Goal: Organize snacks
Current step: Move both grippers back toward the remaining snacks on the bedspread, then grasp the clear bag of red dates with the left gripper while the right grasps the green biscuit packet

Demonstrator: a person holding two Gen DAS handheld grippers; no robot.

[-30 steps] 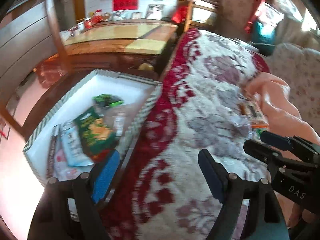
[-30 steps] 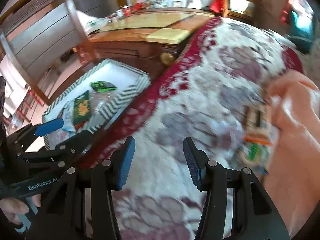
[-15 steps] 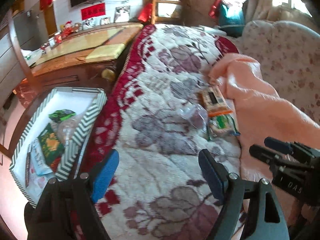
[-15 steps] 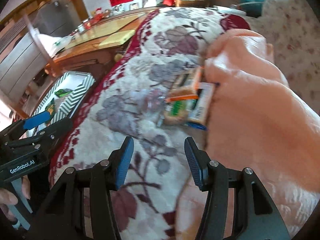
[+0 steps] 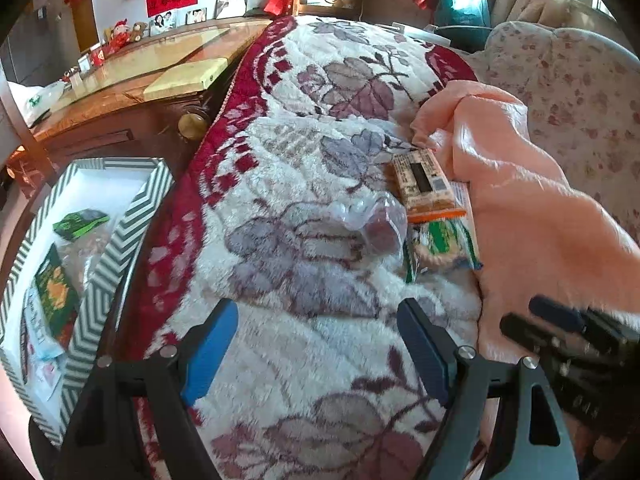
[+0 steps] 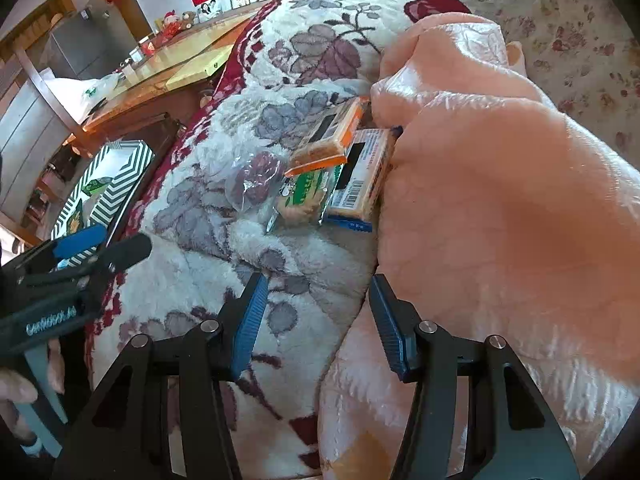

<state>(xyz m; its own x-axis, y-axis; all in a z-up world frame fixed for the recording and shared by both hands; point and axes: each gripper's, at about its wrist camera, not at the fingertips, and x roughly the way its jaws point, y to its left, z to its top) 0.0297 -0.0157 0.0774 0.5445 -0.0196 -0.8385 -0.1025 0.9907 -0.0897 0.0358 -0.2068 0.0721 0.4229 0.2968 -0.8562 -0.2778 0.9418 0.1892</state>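
1. Left wrist view: the left hand-held gripper (image 5: 316,344) is held spread wide over the floral blanket (image 5: 304,152), with nothing between its pads. A second ago the striped box (image 5: 120,232) filled much of this view; it is now pushed to the left edge, and the loose snacks have been brought to the centre-right.
2. In the same view, a clear bag (image 5: 372,220), an orange-edged cracker pack (image 5: 424,184) and a green-printed pack (image 5: 440,244) are seen lying together on the blanket, against the near edge of the pink cloth (image 5: 532,216). Several packets are already lying in the box, which sits beyond the blanket's red left border, low beside the wooden desk (image 5: 132,80).
3. Right wrist view: the right hand-held gripper (image 6: 316,320) is held partly spread and empty, just short of the pile. The snacks, which were off at the right edge a second ago, are now lined up ahead of its fingers.
4. Here a fourth item, a blue-edged pack (image 6: 360,176), is shown half tucked under the cloth, touching the green-printed pack. The left gripper is seen at the lower left, with the box behind it.
5. It is judged that the move from box to pile has been made and a fresh pickup is about to be started; four snacks remain to be transferred.
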